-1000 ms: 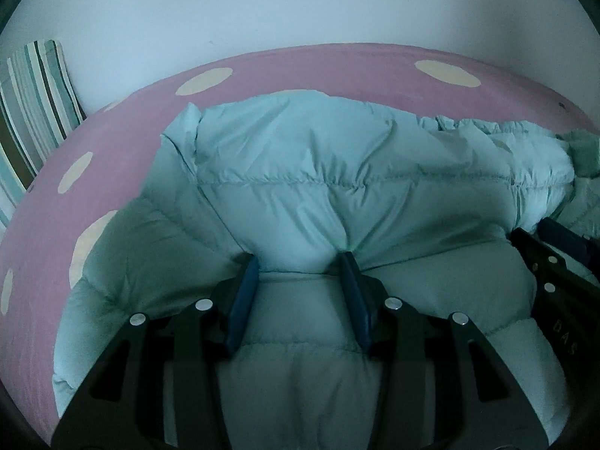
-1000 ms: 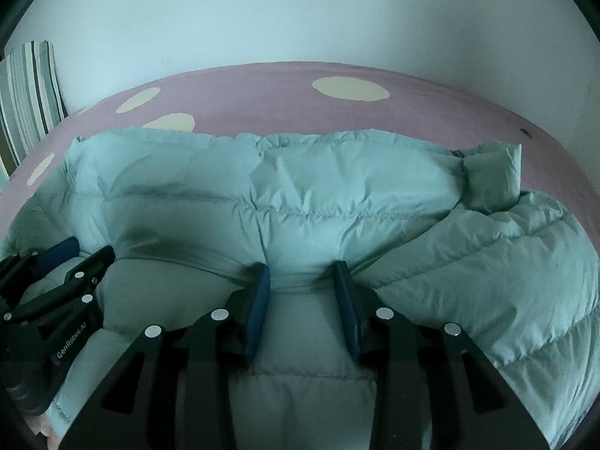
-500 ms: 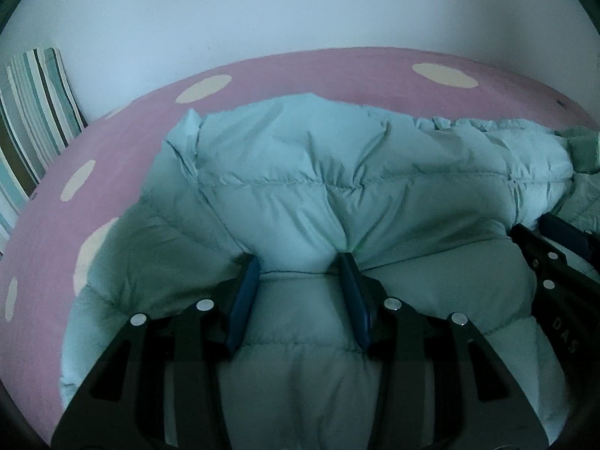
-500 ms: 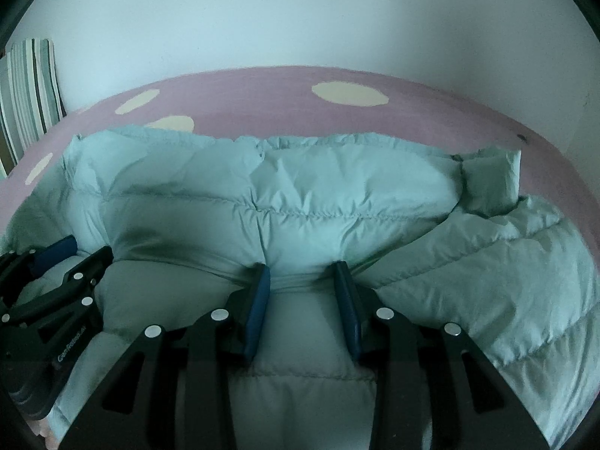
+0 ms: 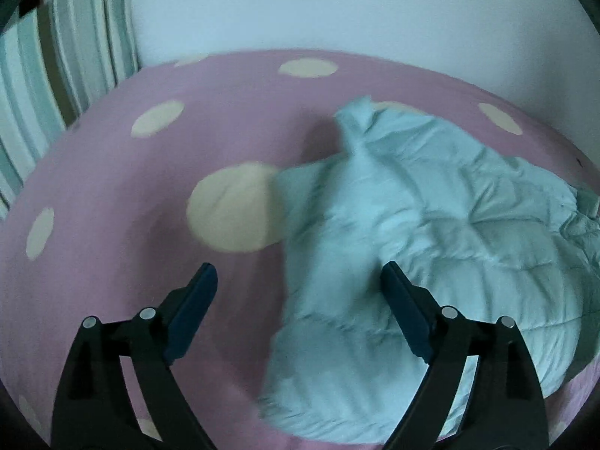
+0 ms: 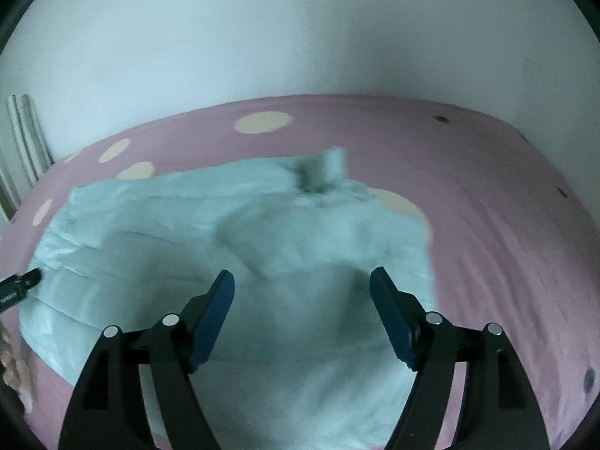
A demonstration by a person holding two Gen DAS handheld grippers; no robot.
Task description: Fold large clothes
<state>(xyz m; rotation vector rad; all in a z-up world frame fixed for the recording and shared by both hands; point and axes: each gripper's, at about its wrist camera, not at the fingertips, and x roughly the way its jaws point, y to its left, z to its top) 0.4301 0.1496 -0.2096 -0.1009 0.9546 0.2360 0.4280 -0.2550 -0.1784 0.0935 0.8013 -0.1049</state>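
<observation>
A pale mint quilted puffer jacket (image 5: pixel 431 225) lies bunched on the pink bed, blurred by motion. In the left wrist view it fills the right half; my left gripper (image 5: pixel 298 275) hangs above its left edge, jaws opening wide with nothing pressed between the pads. In the right wrist view the jacket (image 6: pixel 225 232) spreads across the middle, and my right gripper (image 6: pixel 302 281) stands over its near part, jaws also opening, pads clear of the fabric. A tip of the left gripper (image 6: pixel 22 281) pokes in at the far left edge there.
The bed has a pink cover with cream dots (image 5: pixel 112 206) and meets a white wall (image 6: pixel 300 37) behind. A striped cushion (image 5: pixel 56 75) leans at the bed's left end. Bare pink cover (image 6: pixel 506 225) lies right of the jacket.
Both grippers were shut on a fold of the jacket; now both have let go, spread wide and pulled back and up. The jacket has dropped onto the bed.
</observation>
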